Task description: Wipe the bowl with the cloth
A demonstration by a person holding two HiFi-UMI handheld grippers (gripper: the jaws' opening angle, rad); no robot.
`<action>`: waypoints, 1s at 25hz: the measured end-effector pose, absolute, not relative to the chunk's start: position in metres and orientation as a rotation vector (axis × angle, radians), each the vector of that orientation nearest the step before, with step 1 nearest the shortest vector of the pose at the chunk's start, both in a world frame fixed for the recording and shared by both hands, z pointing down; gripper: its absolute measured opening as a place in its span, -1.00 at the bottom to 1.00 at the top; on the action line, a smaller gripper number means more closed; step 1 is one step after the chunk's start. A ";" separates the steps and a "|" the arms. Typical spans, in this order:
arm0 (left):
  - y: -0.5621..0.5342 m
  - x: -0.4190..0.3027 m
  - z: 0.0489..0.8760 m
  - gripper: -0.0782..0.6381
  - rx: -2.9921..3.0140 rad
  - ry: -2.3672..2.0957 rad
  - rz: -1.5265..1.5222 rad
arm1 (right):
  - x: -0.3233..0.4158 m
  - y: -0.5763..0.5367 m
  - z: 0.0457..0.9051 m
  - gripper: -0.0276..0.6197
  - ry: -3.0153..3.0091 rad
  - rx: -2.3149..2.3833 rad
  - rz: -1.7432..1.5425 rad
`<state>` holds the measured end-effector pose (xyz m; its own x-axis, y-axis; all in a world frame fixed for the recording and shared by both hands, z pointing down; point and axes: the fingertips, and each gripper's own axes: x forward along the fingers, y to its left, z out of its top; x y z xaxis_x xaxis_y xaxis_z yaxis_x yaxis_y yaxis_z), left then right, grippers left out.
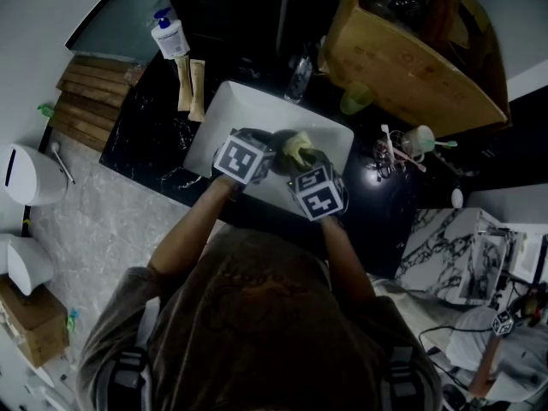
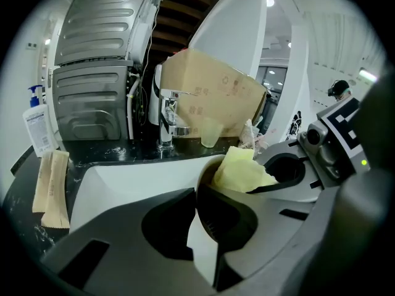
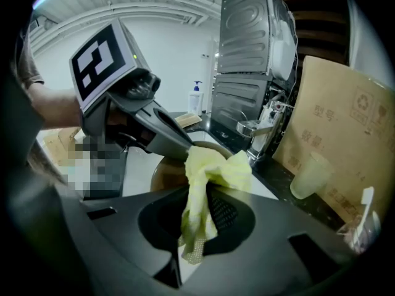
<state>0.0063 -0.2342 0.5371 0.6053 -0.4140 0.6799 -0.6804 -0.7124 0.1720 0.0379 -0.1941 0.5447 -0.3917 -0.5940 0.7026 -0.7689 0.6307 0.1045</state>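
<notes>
Wiping inside the bowl (image 3: 163, 175)
Rim is pinched by left gripper's (image 2: 208, 203) fingers; yellow cloth (image 3: 200, 176), clamped in right gripper (image 3: 197, 207), should be pressed firmly round the wall.

1. The left half of the white sink (image 1: 233, 114) and the strip along its far edge lie bare, so a gripper could pass there.
2. The sink's middle is crowded. The left gripper (image 2: 207, 217) clamps the rim of the bowl (image 3: 165, 172), and the right gripper (image 3: 196, 224) pinches the cloth (image 3: 213, 165) just beside it.
3. The faucet (image 1: 299, 77) stands at the far rim.
4. A cardboard box (image 1: 402, 67) and a plastic cup (image 1: 355, 99) block the far right.
5. A pump bottle (image 1: 169, 34) and two sachets (image 1: 190, 84) sit on the far left of the counter.
</notes>
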 end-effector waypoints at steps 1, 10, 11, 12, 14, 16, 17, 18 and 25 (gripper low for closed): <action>-0.236 0.005 0.536 -0.71 2.416 -0.881 0.866 | 0.038 -0.193 0.545 -0.84 -2.121 1.059 0.315; -0.253 -0.011 0.529 -0.70 2.396 -0.960 0.825 | 0.026 -0.186 0.545 -0.84 -2.133 1.022 0.325; -0.254 -0.012 0.529 -0.70 2.393 -0.962 0.821 | 0.024 -0.184 0.545 -0.84 -2.135 1.016 0.331; -0.254 -0.012 0.529 -0.70 2.392 -0.963 0.816 | 0.021 -0.183 0.546 -0.84 -2.138 1.009 0.336; -0.255 -0.012 0.529 -0.70 2.394 -0.962 0.810 | 0.015 -0.181 0.547 -0.84 -2.143 0.992 0.338; -0.254 -0.012 0.530 -0.71 2.390 -0.956 0.807 | 0.010 -0.179 0.547 -0.84 -2.153 0.972 0.327; -0.253 -0.012 0.530 -0.71 2.387 -0.955 0.810 | 0.007 -0.179 0.547 -0.84 -2.157 0.962 0.319; -0.253 -0.012 0.530 -0.71 2.385 -0.954 0.814 | 0.005 -0.178 0.547 -0.84 -2.161 0.953 0.314; -0.247 0.000 0.528 -0.71 2.403 -0.924 0.815 | -0.013 -0.177 0.546 -0.84 -2.205 0.912 0.303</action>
